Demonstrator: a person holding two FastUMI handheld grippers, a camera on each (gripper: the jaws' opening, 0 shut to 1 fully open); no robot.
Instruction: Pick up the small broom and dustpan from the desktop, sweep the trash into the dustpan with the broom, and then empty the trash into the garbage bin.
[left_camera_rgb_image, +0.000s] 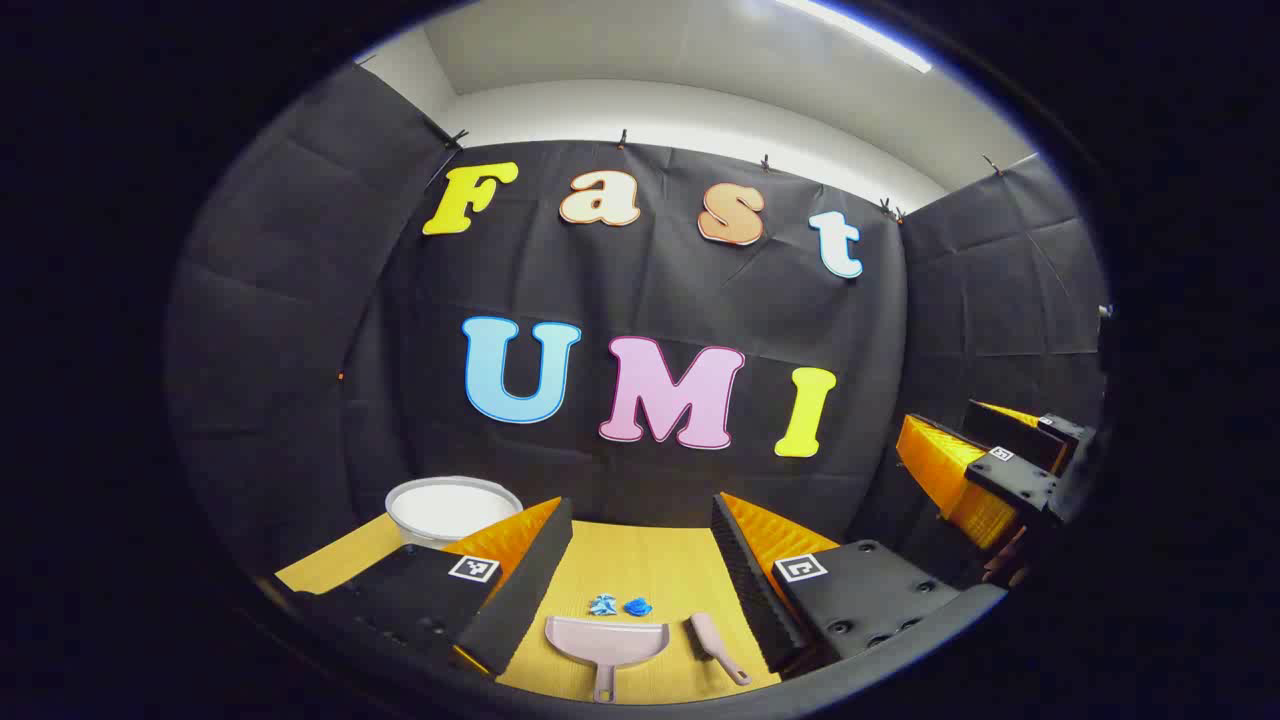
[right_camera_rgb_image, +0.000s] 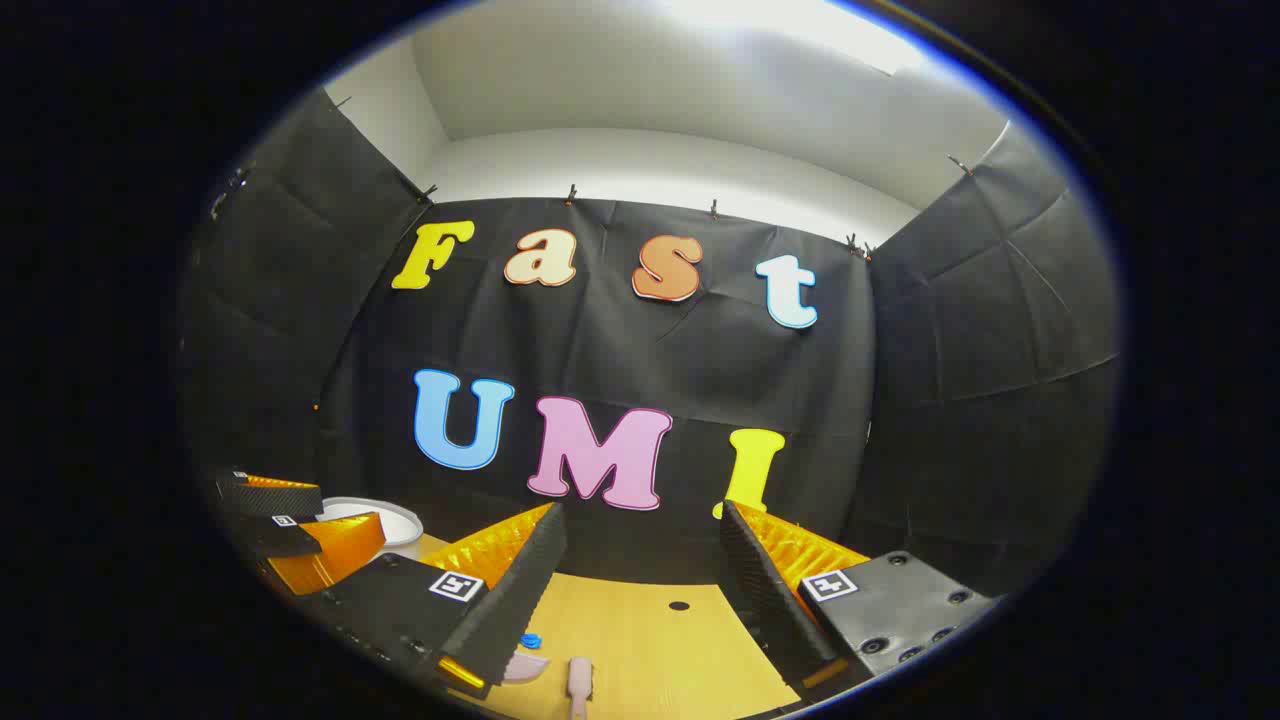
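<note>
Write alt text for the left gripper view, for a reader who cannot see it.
On a yellow desktop, a pink dustpan lies beside a small pink broom, with two blue scraps of trash just beyond the dustpan. The open left gripper hangs above them, holding nothing. A white bin stands at far left, and the right gripper is at the right edge.

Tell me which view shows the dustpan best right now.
Left gripper view: the whole dustpan lies flat on the desktop, handle toward the camera. In the right gripper view only a sliver shows beside that gripper's finger.

Desktop with dustpan, broom, trash
</note>
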